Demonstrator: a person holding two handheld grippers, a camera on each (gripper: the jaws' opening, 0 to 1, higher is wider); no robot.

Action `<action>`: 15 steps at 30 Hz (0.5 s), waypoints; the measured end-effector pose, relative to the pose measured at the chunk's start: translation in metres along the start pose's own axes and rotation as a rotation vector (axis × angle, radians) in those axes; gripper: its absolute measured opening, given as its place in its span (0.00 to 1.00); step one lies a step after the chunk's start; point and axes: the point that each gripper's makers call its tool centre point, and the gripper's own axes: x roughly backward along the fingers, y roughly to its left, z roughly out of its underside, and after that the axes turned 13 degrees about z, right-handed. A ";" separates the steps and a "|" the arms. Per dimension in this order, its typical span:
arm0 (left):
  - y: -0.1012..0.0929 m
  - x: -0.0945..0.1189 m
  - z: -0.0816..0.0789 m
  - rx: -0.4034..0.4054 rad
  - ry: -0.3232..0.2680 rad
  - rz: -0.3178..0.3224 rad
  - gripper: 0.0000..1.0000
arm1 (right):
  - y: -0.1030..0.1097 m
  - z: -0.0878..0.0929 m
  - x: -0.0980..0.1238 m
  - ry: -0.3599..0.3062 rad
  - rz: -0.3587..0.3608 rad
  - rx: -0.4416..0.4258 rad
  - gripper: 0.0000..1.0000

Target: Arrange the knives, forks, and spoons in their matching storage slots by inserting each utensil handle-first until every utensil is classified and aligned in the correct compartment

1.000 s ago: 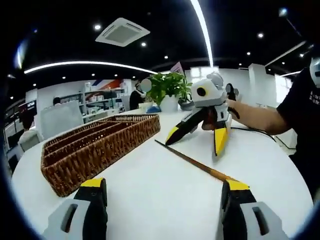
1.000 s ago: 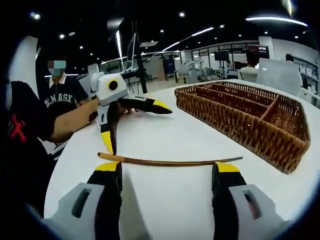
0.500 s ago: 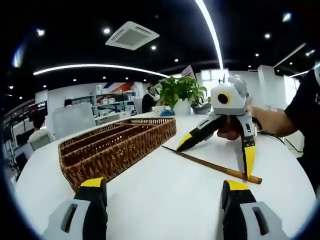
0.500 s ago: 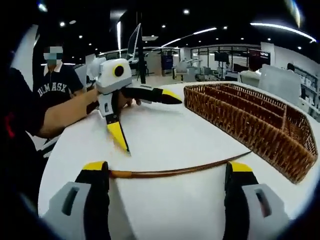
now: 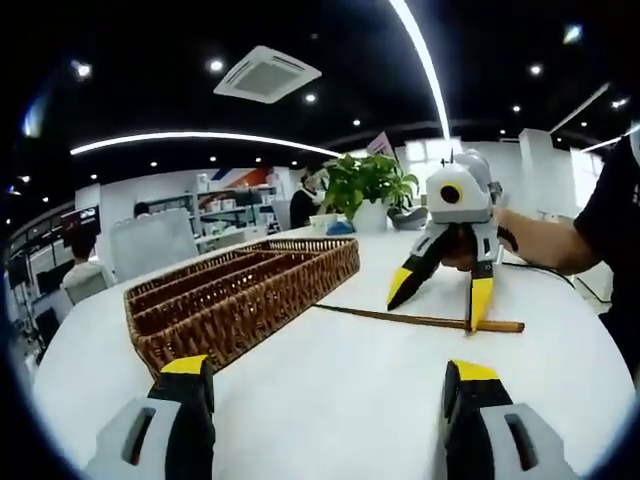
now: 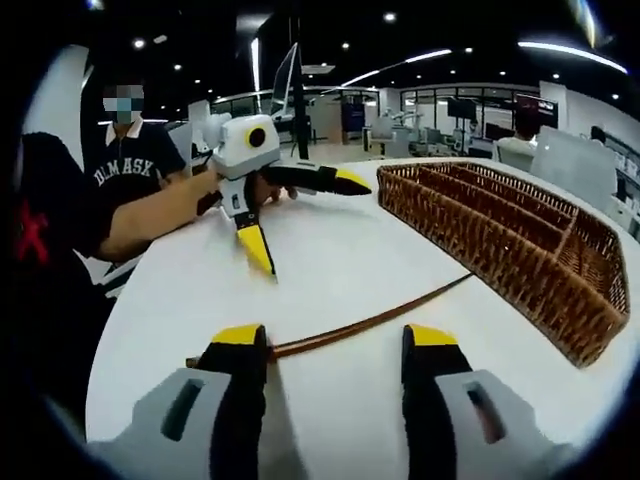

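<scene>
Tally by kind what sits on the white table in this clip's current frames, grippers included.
Wicker tray: 1
Long brown utensil: 1
Potted plant: 1
Grippers: 2, left gripper and right gripper
Total: 5

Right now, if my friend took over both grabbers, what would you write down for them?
Left gripper: open, holding nothing, hovering over the white table.
Right gripper: open, jaws straddling the handle end of the thin brown utensil, not yet closed on it.
The utensil lies flat on the table, beside the wicker tray and not touching it. I cannot tell which kind it is.
Done: nothing sorted that I can see; the tray slots in view look empty.
Left: grip the utensil, then slide it handle-first into its matching slot.
</scene>
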 end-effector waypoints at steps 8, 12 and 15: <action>0.000 -0.001 -0.001 0.004 -0.004 0.004 1.00 | -0.015 0.003 0.002 0.015 0.040 0.019 0.18; -0.001 -0.001 -0.002 0.006 -0.011 0.007 1.00 | -0.017 0.003 0.000 0.005 0.043 0.038 0.06; -0.001 -0.001 -0.002 0.006 -0.011 0.008 1.00 | -0.019 0.002 -0.003 0.002 0.057 0.049 0.04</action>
